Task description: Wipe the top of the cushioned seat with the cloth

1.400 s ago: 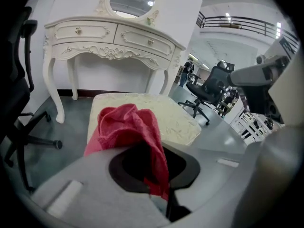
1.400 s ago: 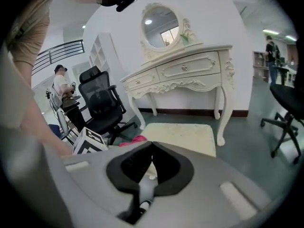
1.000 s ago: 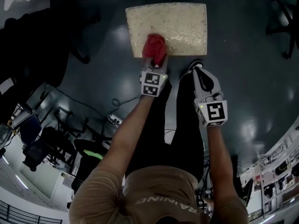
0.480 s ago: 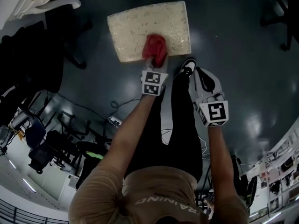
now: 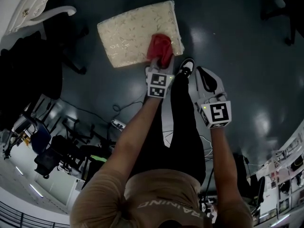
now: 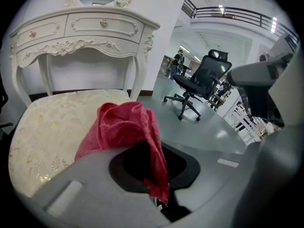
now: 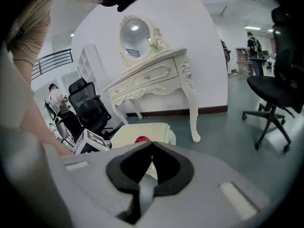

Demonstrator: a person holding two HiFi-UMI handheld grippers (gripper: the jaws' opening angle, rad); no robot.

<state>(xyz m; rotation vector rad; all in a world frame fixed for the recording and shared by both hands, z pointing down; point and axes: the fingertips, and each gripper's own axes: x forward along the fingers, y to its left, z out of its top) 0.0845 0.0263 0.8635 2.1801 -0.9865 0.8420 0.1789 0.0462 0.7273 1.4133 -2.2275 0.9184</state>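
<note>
A cream cushioned seat (image 5: 135, 32) with a gold pattern stands on the dark floor; it also shows as the cushioned seat (image 6: 52, 132) and the cushioned seat (image 7: 137, 132). My left gripper (image 5: 160, 61) is shut on a bunched red cloth (image 5: 160, 47), which rests on the seat's near right corner. The red cloth (image 6: 128, 132) hangs out of the jaws over the seat. My right gripper (image 5: 204, 75) is shut and holds nothing, held over the floor to the right of the seat, beside the person's shoe (image 5: 186, 66).
A white carved dressing table (image 6: 80, 37) stands just behind the seat. Black office chairs (image 6: 199, 82) are on the floor to the right. Cables (image 5: 121, 110) lie on the floor near the person's legs, with dark clutter at the left.
The cloth and left gripper have slid from the seat's front middle towards its near right corner. The seat has shifted left and turned in the head view. The right gripper has stayed put.
</note>
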